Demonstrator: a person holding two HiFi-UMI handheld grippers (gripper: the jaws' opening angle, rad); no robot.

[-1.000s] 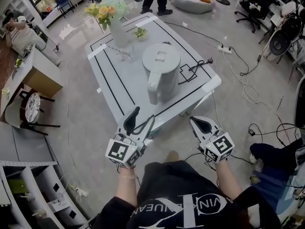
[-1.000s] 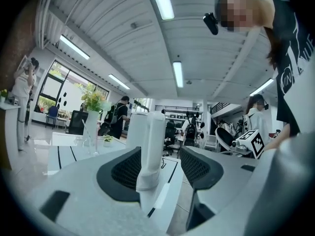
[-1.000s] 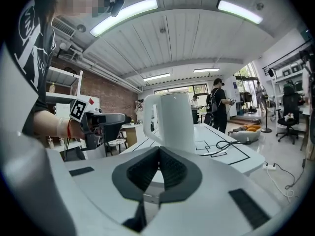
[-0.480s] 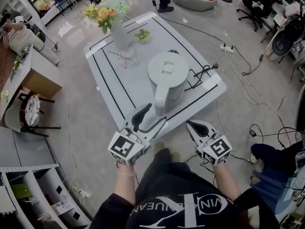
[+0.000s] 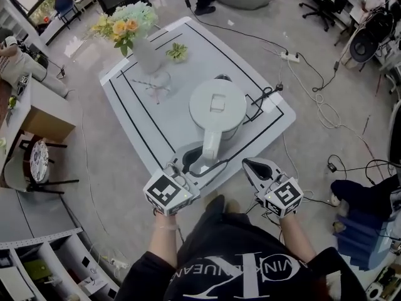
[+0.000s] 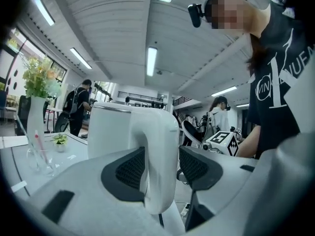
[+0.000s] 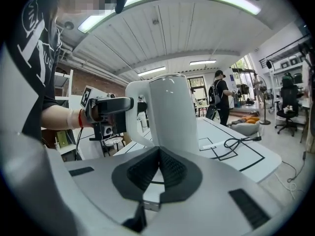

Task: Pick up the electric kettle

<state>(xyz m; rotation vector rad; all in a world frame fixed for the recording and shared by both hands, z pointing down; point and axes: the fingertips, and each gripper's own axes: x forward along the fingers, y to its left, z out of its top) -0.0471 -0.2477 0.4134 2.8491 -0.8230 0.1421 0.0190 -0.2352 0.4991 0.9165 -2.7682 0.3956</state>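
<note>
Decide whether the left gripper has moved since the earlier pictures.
Yes: the left gripper advanced over the table edge to the kettle; its jaws, just closing slightly, now flank the handle.

Black short-sleeved T-shirt with white lettering; red wristband on the left arm. The left hand-held gripper and right hand-held gripper are pale grey with black ribbed pads and black-and-white marker cubes.

Smooth glossy kettle, probably plastic

The white table bears an electric kettle, flower vase, glass and cable.
</note>
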